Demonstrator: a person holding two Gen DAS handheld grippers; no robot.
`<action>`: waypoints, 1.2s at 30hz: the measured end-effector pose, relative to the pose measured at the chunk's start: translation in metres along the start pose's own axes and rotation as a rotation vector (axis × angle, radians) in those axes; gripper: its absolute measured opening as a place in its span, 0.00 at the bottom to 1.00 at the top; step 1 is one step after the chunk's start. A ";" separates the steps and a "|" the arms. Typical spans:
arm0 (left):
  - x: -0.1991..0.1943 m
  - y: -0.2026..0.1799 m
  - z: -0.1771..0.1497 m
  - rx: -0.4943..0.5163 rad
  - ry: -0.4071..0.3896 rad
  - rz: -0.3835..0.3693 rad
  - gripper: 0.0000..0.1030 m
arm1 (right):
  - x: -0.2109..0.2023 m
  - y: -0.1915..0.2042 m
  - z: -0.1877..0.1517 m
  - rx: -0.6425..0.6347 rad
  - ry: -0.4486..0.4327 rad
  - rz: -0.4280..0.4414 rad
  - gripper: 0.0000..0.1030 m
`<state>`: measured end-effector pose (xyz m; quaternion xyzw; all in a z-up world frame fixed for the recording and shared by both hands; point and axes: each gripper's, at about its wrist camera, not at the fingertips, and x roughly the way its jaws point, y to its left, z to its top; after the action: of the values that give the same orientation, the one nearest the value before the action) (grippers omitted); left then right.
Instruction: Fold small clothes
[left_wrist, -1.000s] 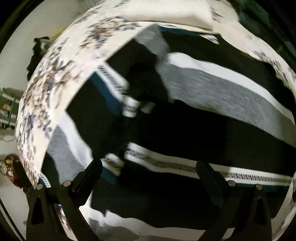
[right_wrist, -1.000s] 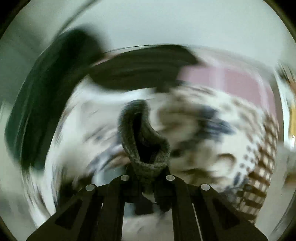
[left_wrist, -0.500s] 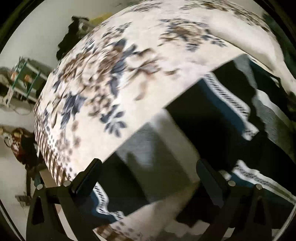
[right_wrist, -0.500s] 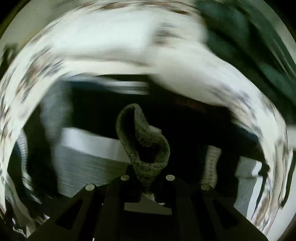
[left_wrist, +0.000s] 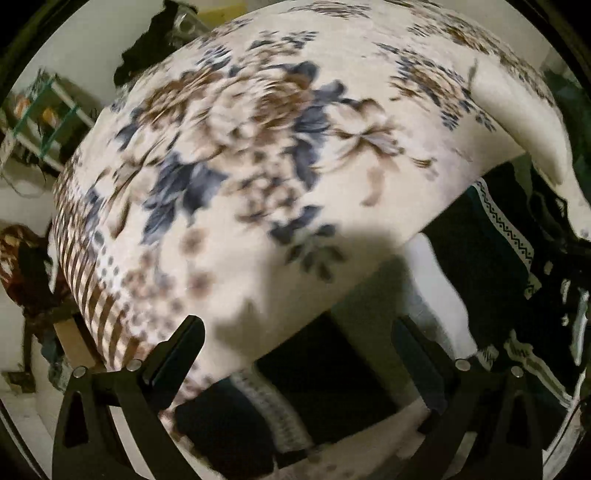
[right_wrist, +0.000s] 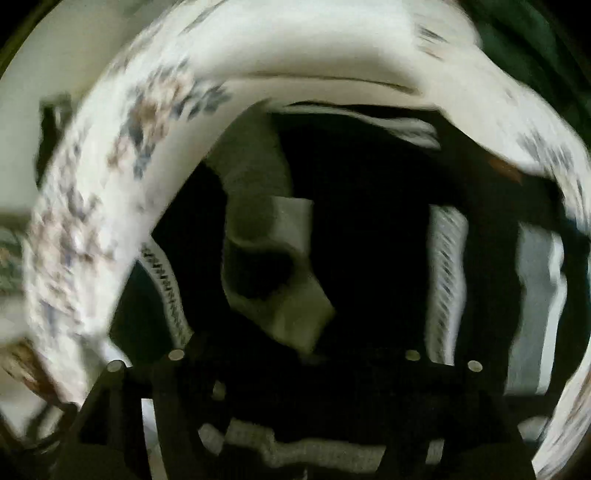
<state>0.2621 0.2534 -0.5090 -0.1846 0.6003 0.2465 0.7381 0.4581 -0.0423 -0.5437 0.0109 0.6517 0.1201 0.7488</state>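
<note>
A small grey knitted sock (right_wrist: 273, 266) lies crumpled on the dark striped cloth (right_wrist: 369, 221), just ahead of my right gripper (right_wrist: 295, 349). Its jaws are opening and stand wide, and neither pad touches the sock. The picture is blurred and the fingers are dark against the cloth. My left gripper (left_wrist: 297, 345) is open with nothing between its fingers (left_wrist: 184, 347). It points down over the edge where the floral blanket (left_wrist: 258, 147) meets the striped cloth (left_wrist: 491, 258).
The cream floral blanket (right_wrist: 92, 221) covers the bed around the striped cloth. A pale fold (left_wrist: 517, 122) of it rises at the right. Shelves (left_wrist: 40, 122) and dark clothes (left_wrist: 22, 266) stand beside the bed at the left. A grey knit strip (right_wrist: 314, 454) shows under the right gripper.
The right jaws have parted and the sock has left them, now resting on the striped cloth. The left gripper has travelled off the striped cloth toward the floral blanket, still open.
</note>
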 end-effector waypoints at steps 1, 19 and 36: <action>-0.003 0.009 -0.002 -0.013 0.003 -0.006 1.00 | -0.008 -0.013 -0.011 0.042 0.004 0.009 0.70; 0.043 0.094 -0.059 -0.245 0.177 -0.282 0.09 | 0.011 -0.069 -0.085 0.286 0.195 -0.008 0.70; 0.012 0.198 0.039 -0.664 -0.058 -0.500 0.69 | 0.021 0.023 -0.070 0.221 0.135 0.062 0.70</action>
<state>0.1793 0.4379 -0.5081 -0.5458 0.4040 0.2446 0.6922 0.3881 -0.0258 -0.5705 0.1053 0.7092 0.0710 0.6935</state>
